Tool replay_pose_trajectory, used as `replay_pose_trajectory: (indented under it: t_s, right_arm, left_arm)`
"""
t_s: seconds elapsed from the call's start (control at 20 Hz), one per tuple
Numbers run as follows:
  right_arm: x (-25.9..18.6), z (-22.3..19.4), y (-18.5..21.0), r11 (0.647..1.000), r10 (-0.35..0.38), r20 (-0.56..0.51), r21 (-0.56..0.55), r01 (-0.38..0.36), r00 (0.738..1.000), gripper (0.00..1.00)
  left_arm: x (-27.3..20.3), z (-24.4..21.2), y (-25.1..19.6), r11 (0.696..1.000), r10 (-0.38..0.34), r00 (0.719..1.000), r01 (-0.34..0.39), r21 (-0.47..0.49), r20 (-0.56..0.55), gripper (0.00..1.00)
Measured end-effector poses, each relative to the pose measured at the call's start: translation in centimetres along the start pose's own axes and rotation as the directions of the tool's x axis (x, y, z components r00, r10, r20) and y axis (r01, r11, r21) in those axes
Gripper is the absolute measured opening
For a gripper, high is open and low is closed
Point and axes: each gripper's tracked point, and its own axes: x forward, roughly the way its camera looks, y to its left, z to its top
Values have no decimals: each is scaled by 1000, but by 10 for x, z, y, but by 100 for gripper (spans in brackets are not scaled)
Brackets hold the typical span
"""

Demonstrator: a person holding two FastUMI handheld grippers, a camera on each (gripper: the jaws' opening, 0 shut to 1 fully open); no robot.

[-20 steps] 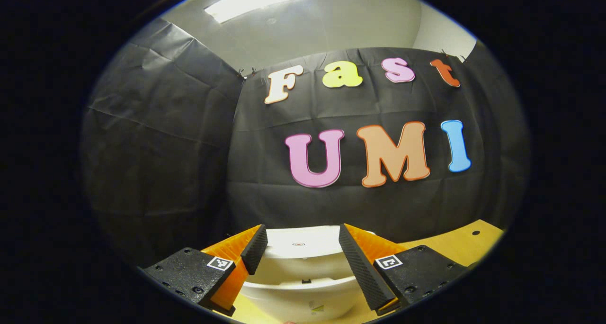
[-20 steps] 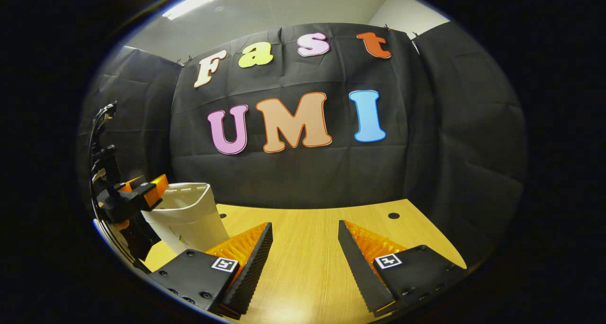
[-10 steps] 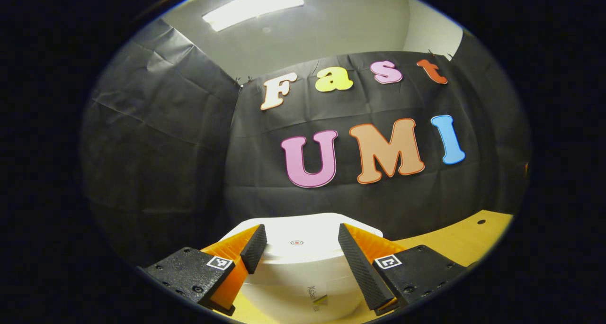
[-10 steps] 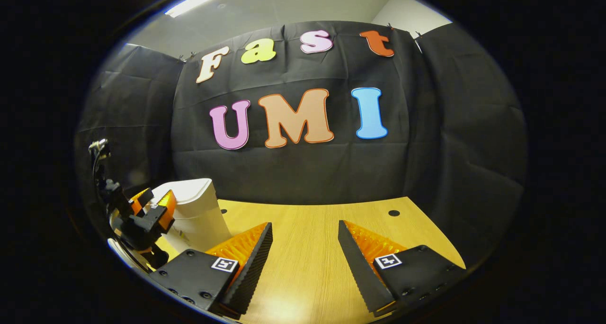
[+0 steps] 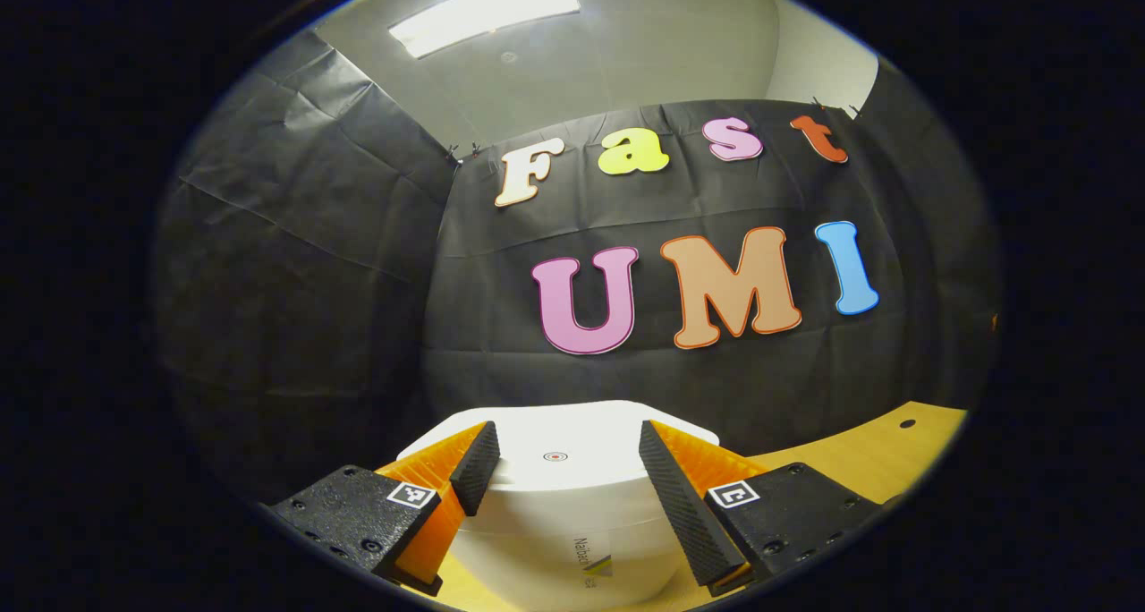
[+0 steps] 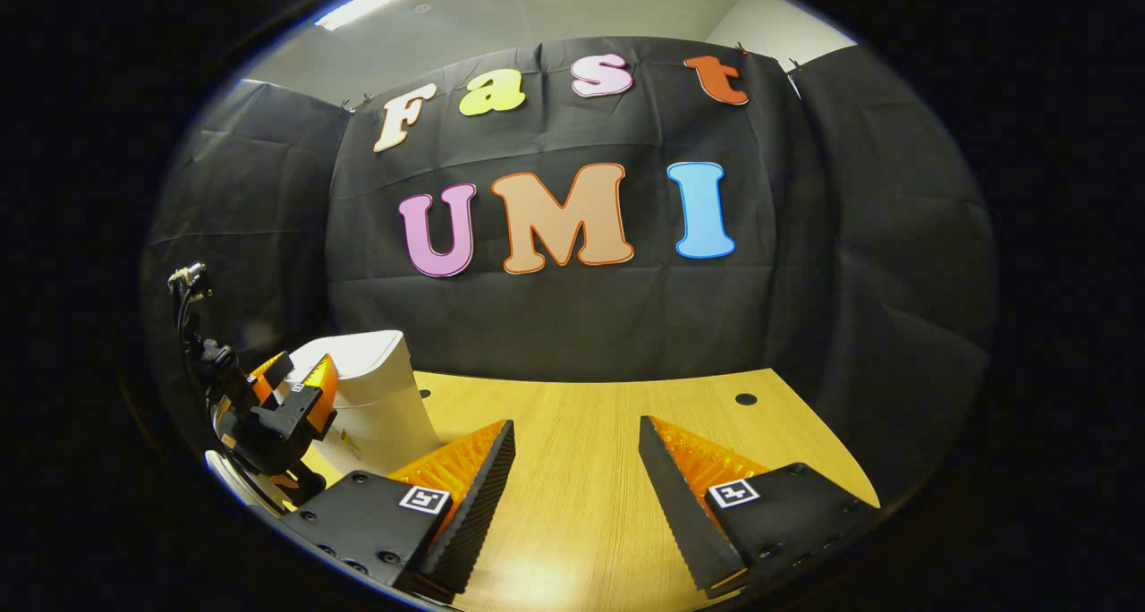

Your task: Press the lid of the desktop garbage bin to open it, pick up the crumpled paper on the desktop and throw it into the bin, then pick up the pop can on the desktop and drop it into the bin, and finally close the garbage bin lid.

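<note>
Left tongs [image 5: 559,478] apart over the bin [image 5: 572,540], lid [image 5: 559,442] down; right tongs [image 6: 572,496] apart, idle above the bench [image 6: 581,415].

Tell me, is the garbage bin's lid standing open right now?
No, in the left gripper view the lid lies flat and closed on the white bin, between the left gripper's open fingers.

Smooth white plastic bin [image 5: 572,514], wood-grain table [image 6: 581,469] with sheen, matt creased cloth wall [image 6: 555,317].

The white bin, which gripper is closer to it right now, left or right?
Left. The left gripper sits open right at the bin, fingers either side of its closed lid. The right gripper is open over bare table, off to the bin's side.
</note>
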Motion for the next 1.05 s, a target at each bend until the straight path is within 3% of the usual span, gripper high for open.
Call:
replay_pose_trajectory:
  t_s: [0.1,0.15,0.25,0.35,0.5,0.8,1.05]
  right_arm:
    - [-1,2,4,1000,13,5,-1,-13,1000,89]
    - [-2,3,7,1000,16,8,-2,-16,1000,84]
    - [-2,5,9,1000,19,11,-4,-19,1000,89]
    - [-4,5,11,1000,23,12,-4,-23,1000,89]
    - [-5,10,13,1000,22,25,-7,-22,999,89]
    - [-15,24,14,1000,4,88,-7,-3,996,89]
    - [-27,25,11,1000,-25,129,5,25,991,89]
  left_arm:
    - [-1,1,-2,999,-22,1000,22,26,10,94]
    - [-1,2,-1,999,-37,999,37,36,7,94]
    - [-4,7,0,998,-56,998,57,32,-6,93]
    - [-8,47,6,998,-56,995,54,32,82,92]
    - [-14,95,-12,990,-130,975,118,74,180,92]
    - [-49,135,-66,944,-282,940,308,-116,193,93]
    - [-72,119,-94,904,-370,922,385,-184,116,93]
